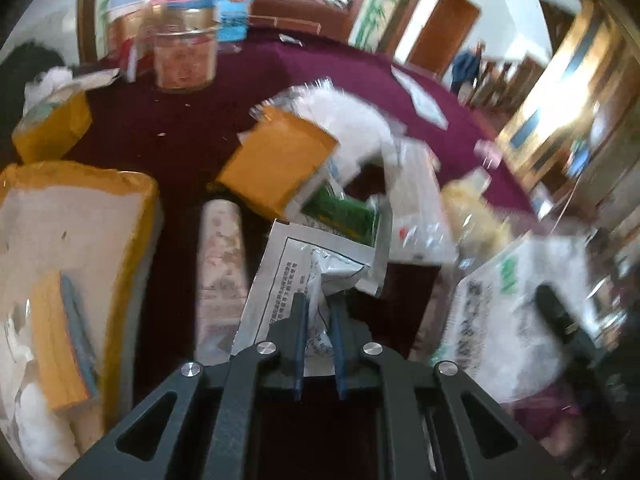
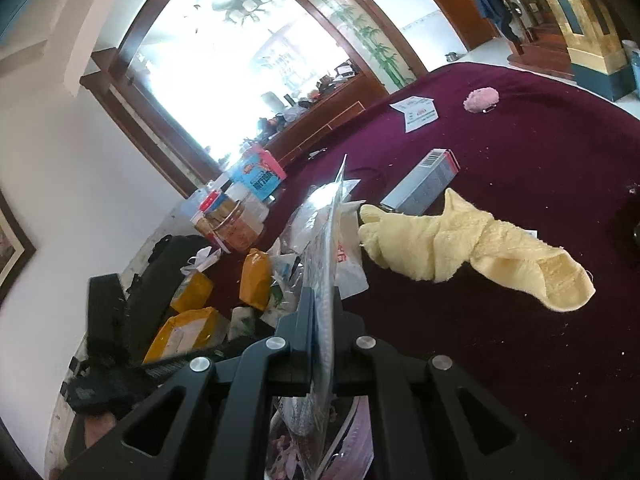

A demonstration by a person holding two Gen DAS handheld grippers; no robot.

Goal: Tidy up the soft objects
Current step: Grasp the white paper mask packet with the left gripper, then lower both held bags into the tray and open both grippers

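- Left tool [image 1: 320, 304] nipped narrow on one silvery printed packet [image 1: 316, 264], creased between the blue pads, lifted over the maroon tabletop [image 1: 200, 120].
- Right tool [image 2: 323, 300] clamped tight on one clear plastic bag [image 2: 326, 240], held edge-on and upright, running forward from the tips.
- One pale yellow cloth [image 2: 460, 244], crumpled on the tabletop, ahead and right of the right tool, apart from it.
- One pink fluffy ball [image 2: 482, 99] far ahead of the right tool, near one white leaflet [image 2: 416, 110].
- One grey box [image 2: 424, 184] just behind the yellow cloth.
- Three yellow padded mailers: one [image 1: 276, 164] ahead of the left tool, two [image 1: 52, 128] [image 1: 72, 240] to its left.
- One jar [image 1: 186, 56] far ahead left, among blurred containers.
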